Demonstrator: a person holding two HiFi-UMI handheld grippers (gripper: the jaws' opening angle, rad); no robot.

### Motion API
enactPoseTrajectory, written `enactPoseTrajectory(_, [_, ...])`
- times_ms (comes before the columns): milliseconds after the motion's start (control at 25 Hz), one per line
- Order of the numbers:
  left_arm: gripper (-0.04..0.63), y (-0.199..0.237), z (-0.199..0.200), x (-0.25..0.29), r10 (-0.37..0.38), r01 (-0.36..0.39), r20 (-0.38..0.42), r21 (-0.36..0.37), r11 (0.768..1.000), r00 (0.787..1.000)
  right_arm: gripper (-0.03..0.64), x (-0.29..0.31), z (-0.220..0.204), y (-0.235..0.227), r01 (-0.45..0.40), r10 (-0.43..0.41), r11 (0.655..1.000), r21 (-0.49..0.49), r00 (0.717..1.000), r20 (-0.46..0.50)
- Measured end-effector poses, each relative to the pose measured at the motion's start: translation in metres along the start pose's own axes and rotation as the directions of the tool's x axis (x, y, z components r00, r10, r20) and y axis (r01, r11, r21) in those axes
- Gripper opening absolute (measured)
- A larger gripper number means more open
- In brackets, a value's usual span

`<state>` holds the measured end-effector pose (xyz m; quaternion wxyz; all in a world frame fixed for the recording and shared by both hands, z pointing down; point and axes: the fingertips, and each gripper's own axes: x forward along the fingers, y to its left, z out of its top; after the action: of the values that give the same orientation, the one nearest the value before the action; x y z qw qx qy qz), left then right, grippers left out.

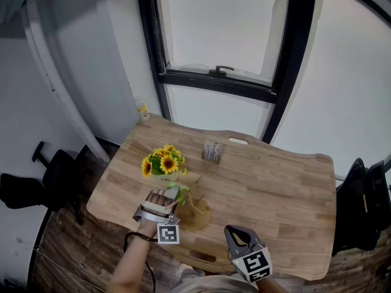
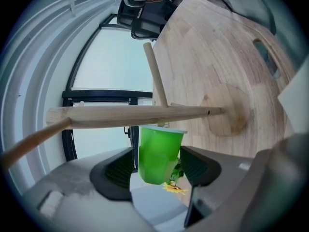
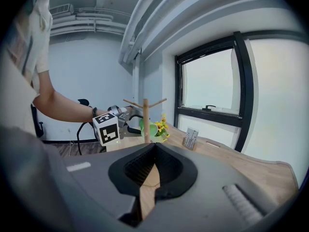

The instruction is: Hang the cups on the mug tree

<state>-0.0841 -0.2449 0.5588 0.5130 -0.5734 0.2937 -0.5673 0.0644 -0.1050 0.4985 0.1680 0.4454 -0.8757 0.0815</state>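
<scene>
1. Mug tree [image 2: 120,116] of pale wood stands upright on the wooden table [image 1: 275,188] on a round base.
2. Green cup [image 2: 159,151] sits beside the tree's trunk, lower than its top pegs, with its rim right at the trunk. Its handle is hidden.
3. Left gripper [image 2: 159,170] reaches the tree from the left, jaws spread to either side of the cup. A dark sliver shows between one pad and the cup wall, so the cup is not pinched.
4. Right gripper [image 3: 154,148] is right of the tree, nearer the person and apart from it. Its jaws are pressed together at the tips, with nothing between them.
5. Sunflowers [image 1: 162,162] stand just behind the tree to its left, and a small card stand [image 1: 212,151] is farther behind it.
</scene>
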Motion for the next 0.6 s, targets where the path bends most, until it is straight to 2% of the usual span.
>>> enactPoseTrajectory(200, [0.311, -0.011, -0.002, -0.003, -0.038, 0.038, -0.006, -0.037, 0.999, 0.999, 0.002, -0.001, -0.002, 0.000, -0.006, 0.006, 1.000, 0.000, 1.000, -0.002])
enactPoseTrajectory(320, [0.325, -0.013, -0.003, -0.005, -0.049, 0.049, 0.001, -0.100, 0.994, 0.999, 0.003, -0.001, -0.002, 0.001, -0.011, 0.011, 1.000, -0.002, 1.000, -0.007])
enactPoseTrajectory(440, [0.342, -0.008, -0.002, -0.008, -0.038, 0.042, 0.021, -0.195, 0.980, 0.999, 0.002, -0.002, -0.002, 0.002, -0.018, 0.018, 1.000, 0.000, 1.000, -0.009])
enactPoseTrajectory(600, [0.353, -0.010, -0.004, -0.013, -0.040, 0.042, 0.014, -0.242, 0.969, 0.999, 0.002, -0.001, -0.002, 0.005, -0.030, 0.030, 1.000, -0.002, 1.000, -0.008])
